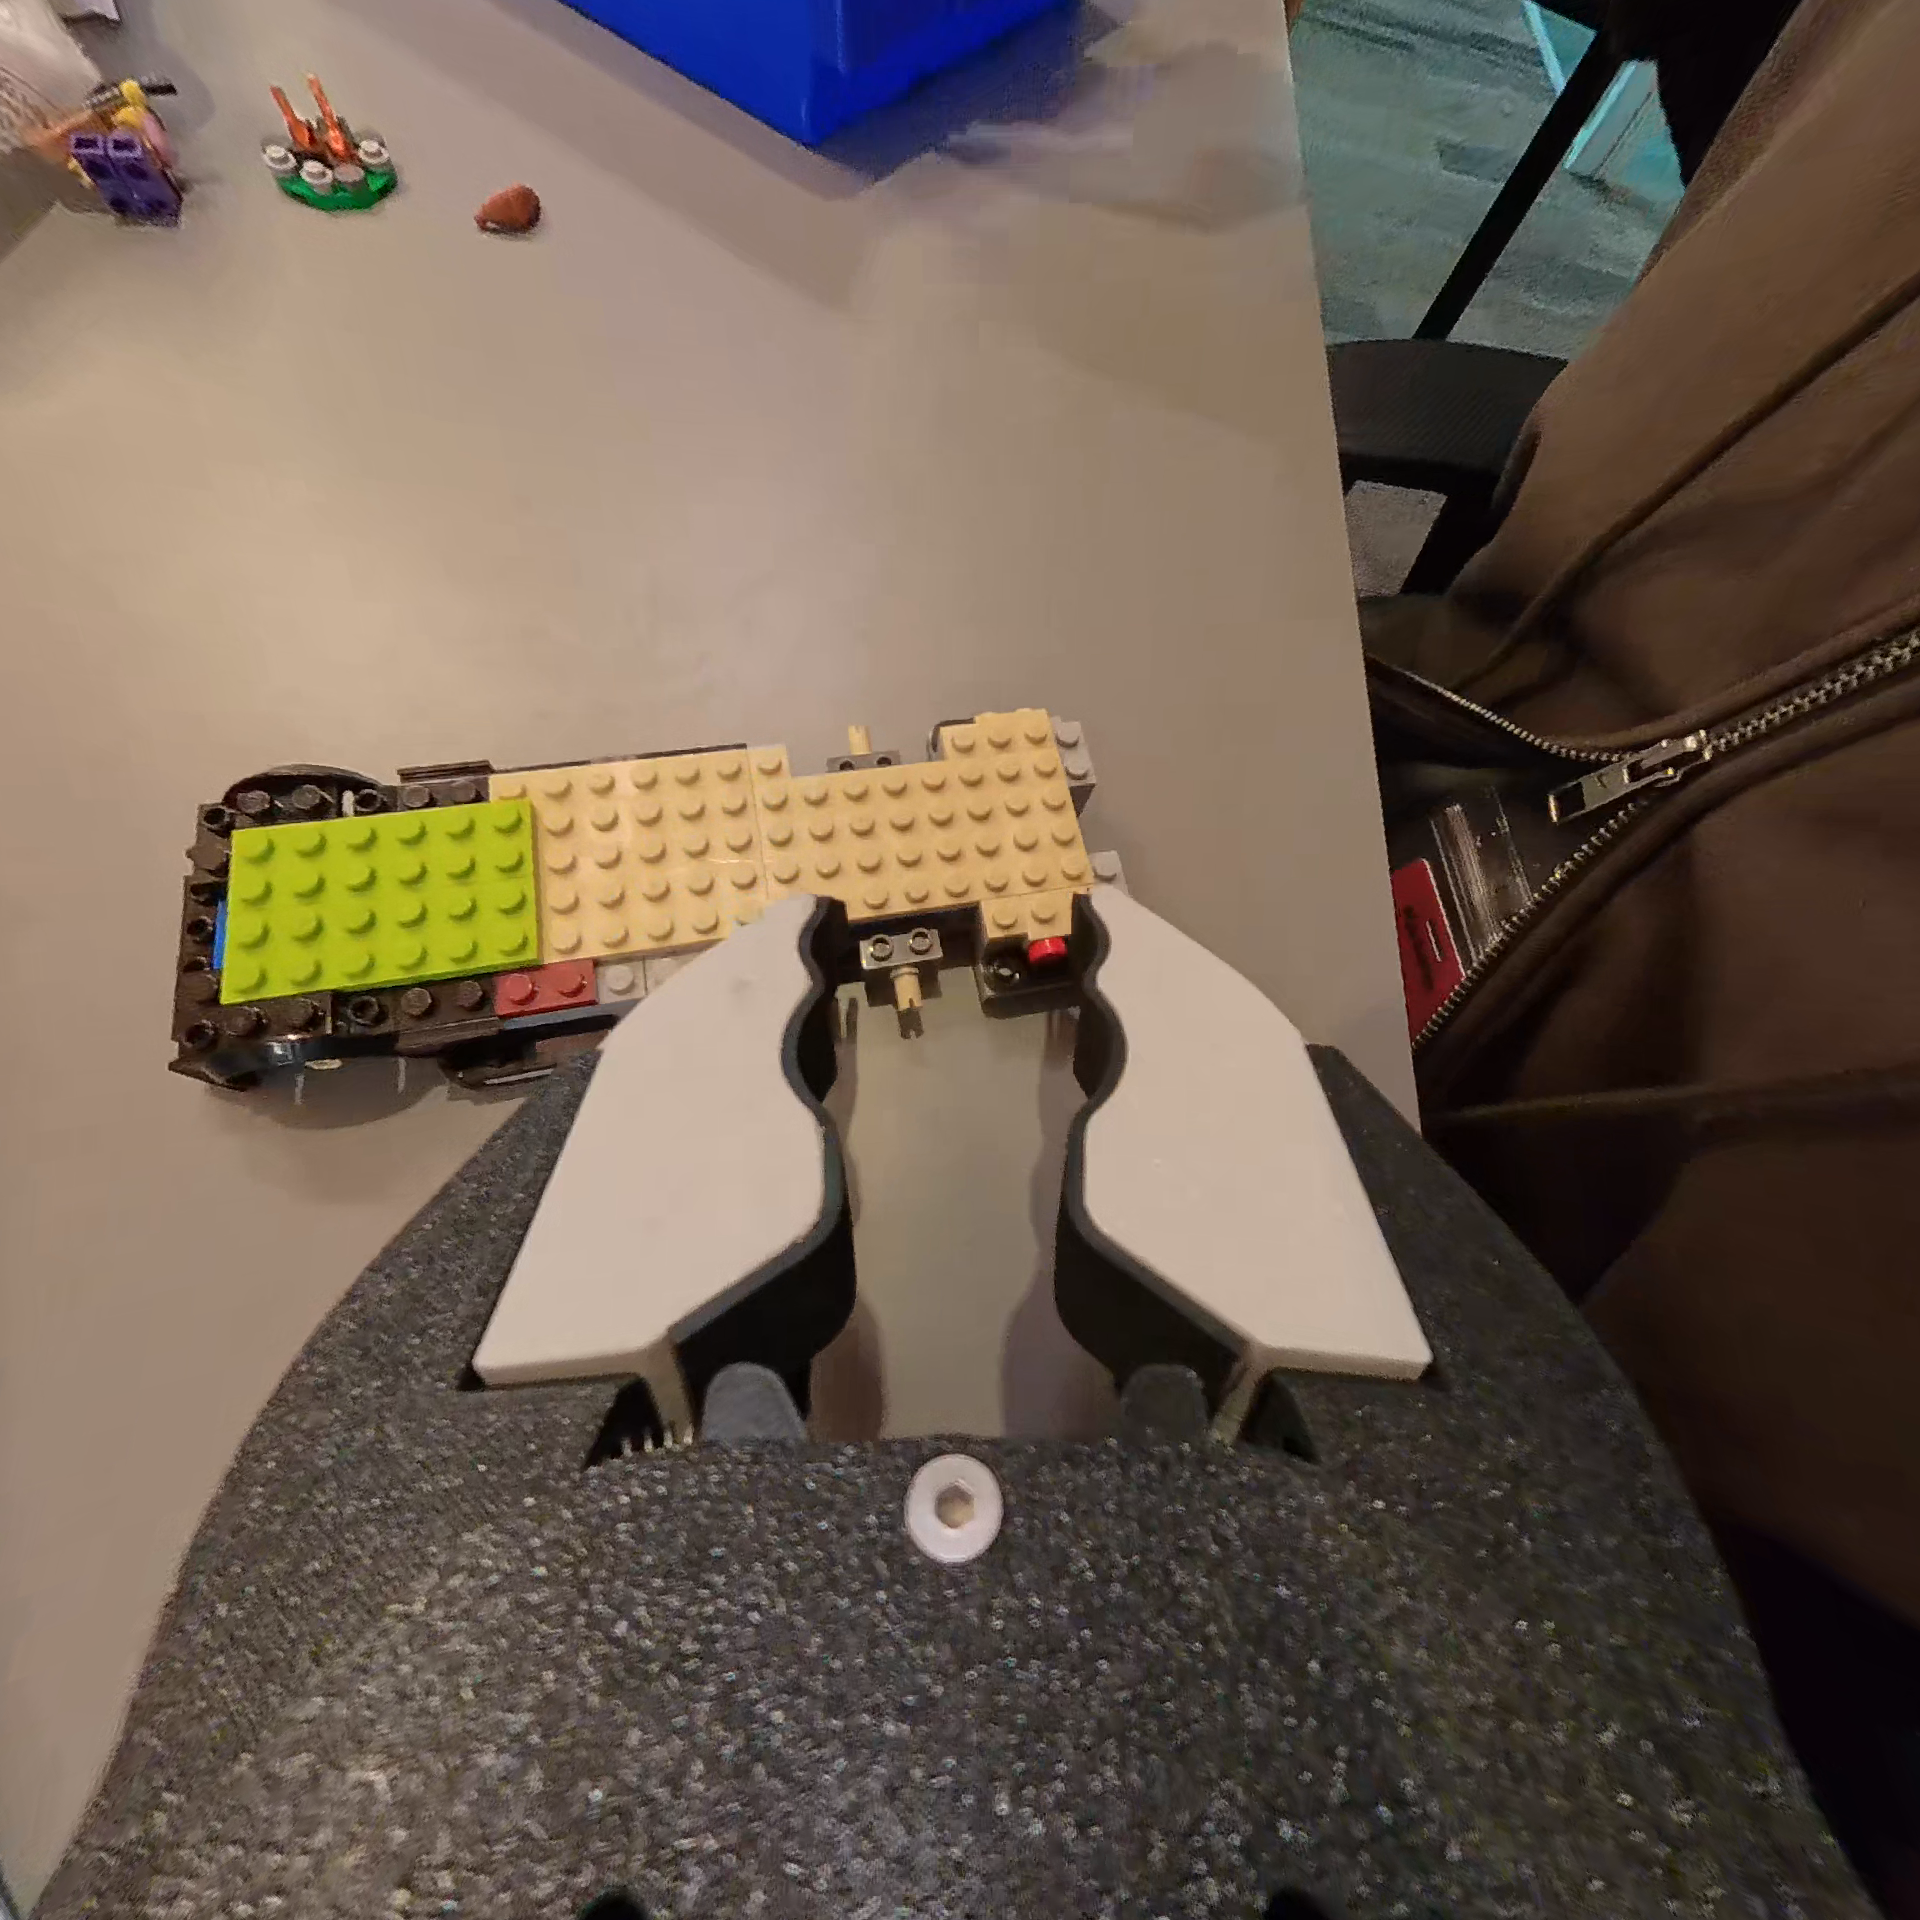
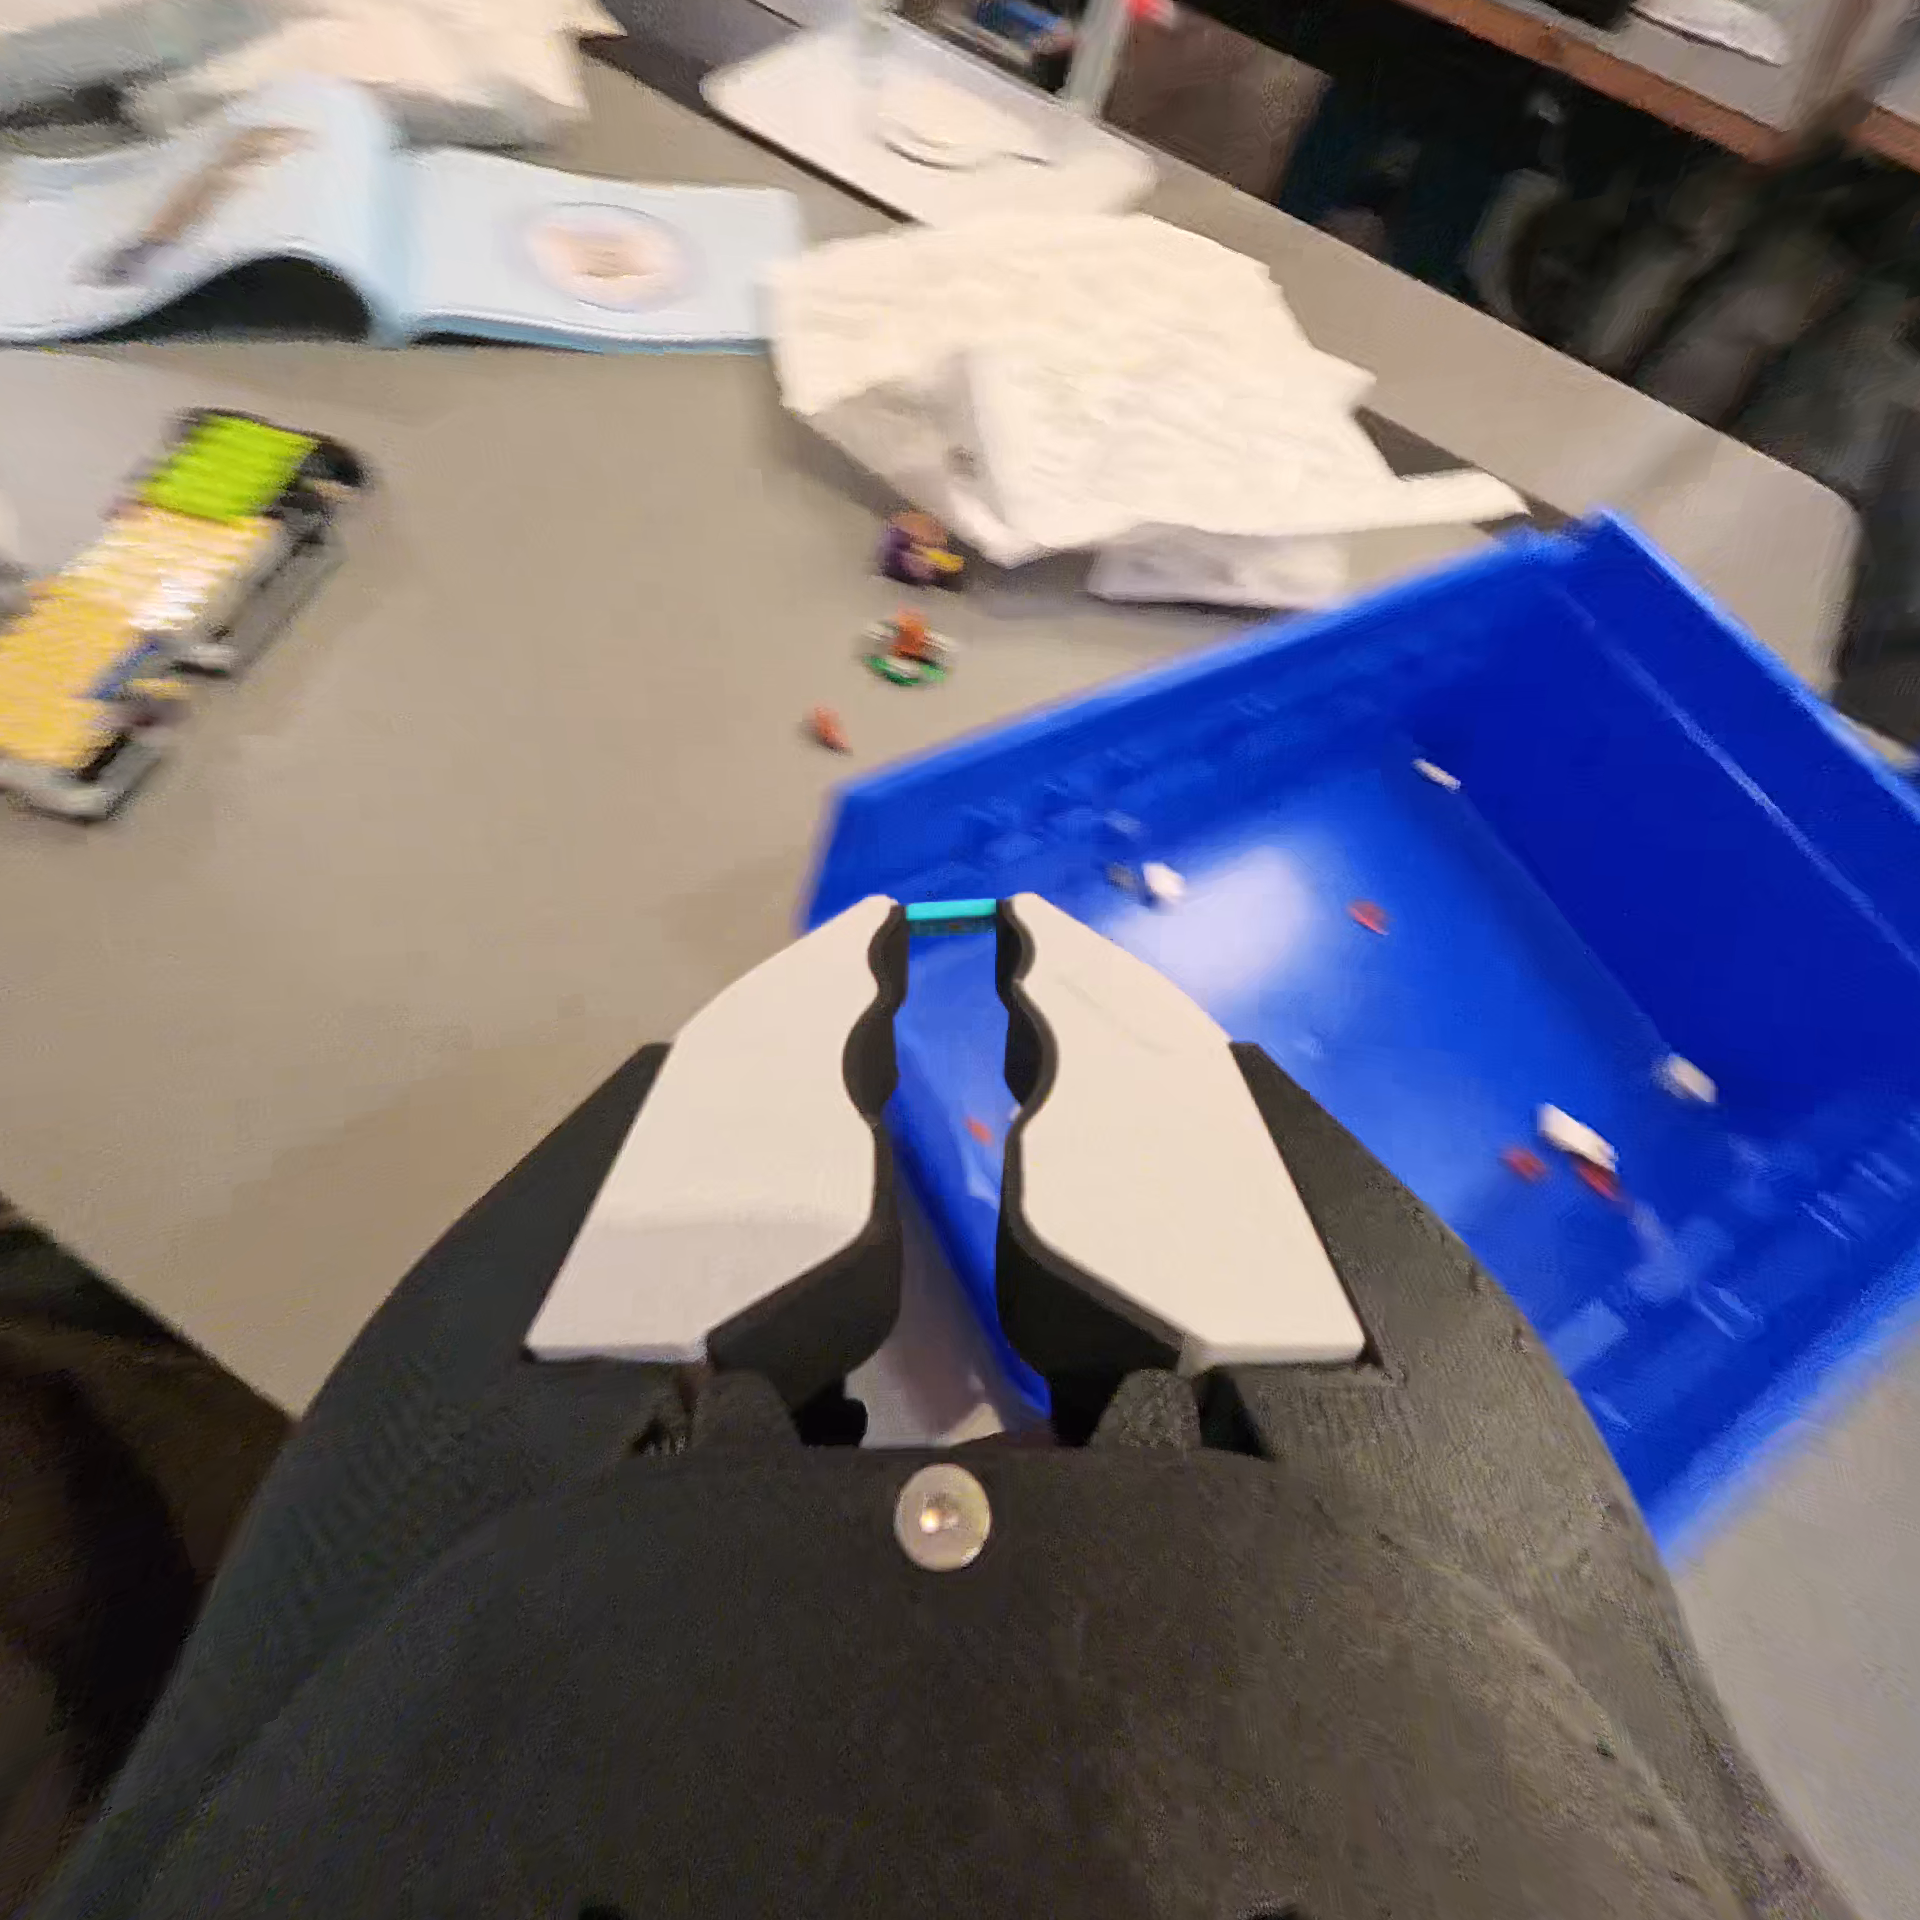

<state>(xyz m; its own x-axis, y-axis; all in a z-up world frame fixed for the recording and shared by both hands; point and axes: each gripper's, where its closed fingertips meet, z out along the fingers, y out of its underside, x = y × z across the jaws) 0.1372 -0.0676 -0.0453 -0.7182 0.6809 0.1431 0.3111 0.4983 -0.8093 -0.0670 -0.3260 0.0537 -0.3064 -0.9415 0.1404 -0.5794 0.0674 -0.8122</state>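
Note:
A long brick-built chassis (image 1: 727, 842) with tan plates and a lime green plate (image 1: 379, 899) lies on the grey table (image 1: 623, 520). My left gripper (image 1: 951, 920) is open, its fingertips standing on either side of the chassis's near edge. A tan axle pin (image 1: 906, 992) and a red stud (image 1: 1047, 951) sit between them, and nothing is gripped. In the right wrist view the chassis (image 2: 156, 592) shows blurred at the far left. My right gripper (image 2: 951, 914) is shut on a small teal brick (image 2: 951, 910) at its tips, over the near corner of a blue bin (image 2: 1558, 727).
The bin holds several small loose white and red pieces. A purple build (image 1: 125, 156), a green round build (image 1: 335, 161) and a brown piece (image 1: 509, 208) lie farther off. An open booklet (image 2: 416, 239) and crumpled paper (image 2: 1091, 395) lie at the back. A person's brown jacket (image 1: 1714, 727) is past the table's right edge. Across from one pair of fingers to the other is roughly 35 cm. The left gripper is farther from the green round build (image 1: 335, 161), some 30 cm, than the right, some 20 cm.

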